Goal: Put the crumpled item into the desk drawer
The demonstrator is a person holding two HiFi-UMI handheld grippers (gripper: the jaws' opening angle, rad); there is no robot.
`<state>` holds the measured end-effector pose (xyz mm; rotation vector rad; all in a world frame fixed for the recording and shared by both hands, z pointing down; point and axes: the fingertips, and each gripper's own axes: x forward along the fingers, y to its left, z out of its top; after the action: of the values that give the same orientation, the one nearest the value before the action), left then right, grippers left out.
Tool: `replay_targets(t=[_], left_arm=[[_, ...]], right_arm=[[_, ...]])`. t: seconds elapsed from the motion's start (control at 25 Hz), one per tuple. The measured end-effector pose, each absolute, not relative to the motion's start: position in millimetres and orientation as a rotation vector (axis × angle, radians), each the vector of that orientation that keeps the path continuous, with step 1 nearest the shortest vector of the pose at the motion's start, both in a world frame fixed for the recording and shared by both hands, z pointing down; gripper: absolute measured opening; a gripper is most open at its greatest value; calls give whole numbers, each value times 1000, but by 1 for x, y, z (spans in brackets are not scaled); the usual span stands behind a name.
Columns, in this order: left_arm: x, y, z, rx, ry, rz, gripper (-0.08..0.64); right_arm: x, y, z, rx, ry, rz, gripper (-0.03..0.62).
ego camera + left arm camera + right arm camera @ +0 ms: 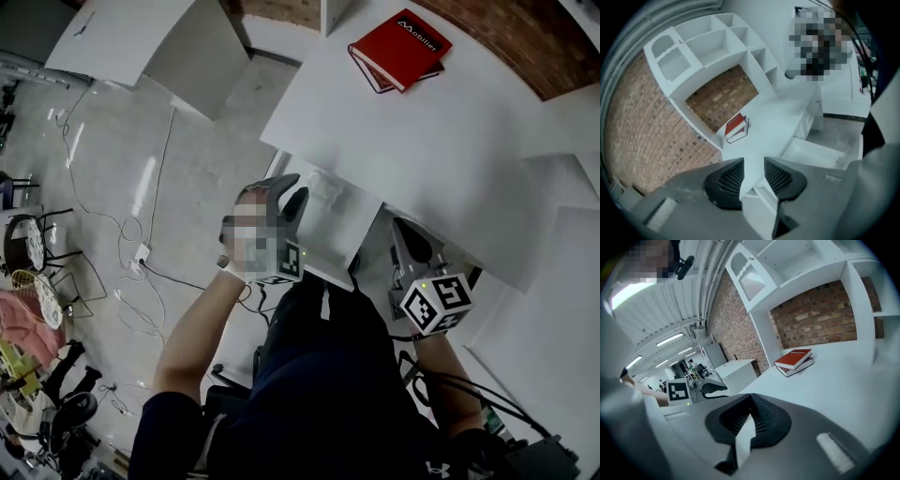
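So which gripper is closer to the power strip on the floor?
Left. The left gripper is above and right of the power strip; the right gripper sits farther right, beyond the drawer.

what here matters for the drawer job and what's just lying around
For the job: open desk drawer; left hand-held gripper, open and empty; right hand-held gripper, shut. The crumpled item is not visible.
Lying about: red books on desk; floor cables.

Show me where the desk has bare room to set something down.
The desk is bare from the red books at its back to its front edge. Crowded only at the open drawer, where the left gripper hovers.
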<state>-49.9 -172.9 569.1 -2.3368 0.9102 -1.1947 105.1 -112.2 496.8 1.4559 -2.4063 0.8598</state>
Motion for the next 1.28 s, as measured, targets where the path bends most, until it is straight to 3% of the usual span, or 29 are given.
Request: replay_targets(t=[0.24, 0.48, 1.28], left_arm=[[-63, -158, 494, -2554, 1141, -938, 101], [-65, -139, 428, -2686, 1344, -665, 3], [-65, -126, 289, -2680, 1497, -212, 3]], right_arm=[[90, -117, 462, 1429, -2473, 750, 3], [85, -126, 424, 1433, -2536, 633, 3], [77, -136, 289, 1526, -2773, 102, 2]])
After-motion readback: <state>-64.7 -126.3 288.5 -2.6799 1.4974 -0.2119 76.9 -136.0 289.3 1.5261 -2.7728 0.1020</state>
